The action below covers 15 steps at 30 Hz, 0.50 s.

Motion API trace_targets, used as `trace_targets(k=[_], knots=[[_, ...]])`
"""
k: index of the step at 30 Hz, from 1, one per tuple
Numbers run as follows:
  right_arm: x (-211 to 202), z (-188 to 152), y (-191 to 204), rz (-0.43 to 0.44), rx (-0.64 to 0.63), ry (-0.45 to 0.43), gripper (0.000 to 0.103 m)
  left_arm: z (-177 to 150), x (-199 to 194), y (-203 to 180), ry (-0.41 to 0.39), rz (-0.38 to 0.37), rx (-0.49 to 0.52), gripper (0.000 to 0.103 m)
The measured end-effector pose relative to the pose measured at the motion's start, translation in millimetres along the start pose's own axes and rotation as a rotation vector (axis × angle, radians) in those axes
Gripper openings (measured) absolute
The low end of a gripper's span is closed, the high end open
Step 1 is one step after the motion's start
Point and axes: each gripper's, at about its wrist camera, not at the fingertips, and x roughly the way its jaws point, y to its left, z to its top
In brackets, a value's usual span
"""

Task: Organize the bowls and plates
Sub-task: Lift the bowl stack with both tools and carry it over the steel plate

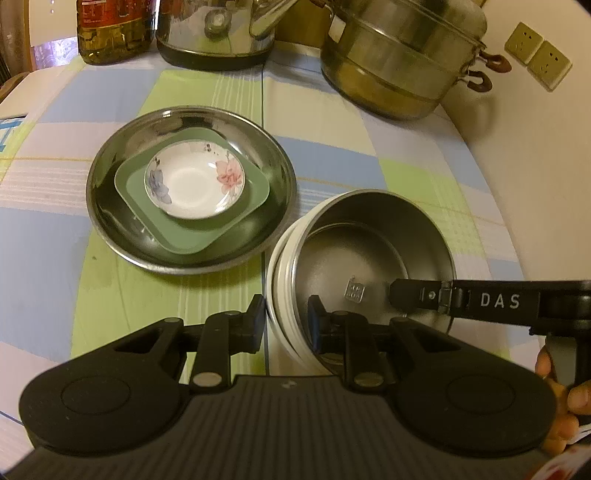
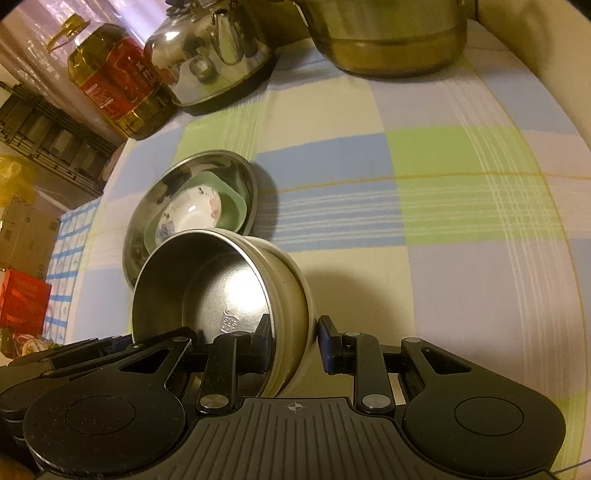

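Note:
A steel bowl sits tilted inside a white-walled bowl on the checked tablecloth. My left gripper straddles the near wall of both bowls, one finger outside and one inside. My right gripper straddles the opposite wall the same way; its finger shows inside the bowl in the left wrist view. A wide steel plate holds a green square dish with a small flowered saucer on top.
At the back stand an oil bottle, a steel kettle and a stacked steamer pot. The wall with sockets is at the right. The table's left edge drops to boxes.

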Motion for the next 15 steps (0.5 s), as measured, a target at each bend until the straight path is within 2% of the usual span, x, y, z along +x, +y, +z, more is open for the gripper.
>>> trace_targets(k=[15], knots=[[6.5, 53.0, 30.9, 0.058, -0.029, -0.012, 0.026, 45.5, -16.8, 23.0, -0.070, 0.026, -0.039, 0.022]])
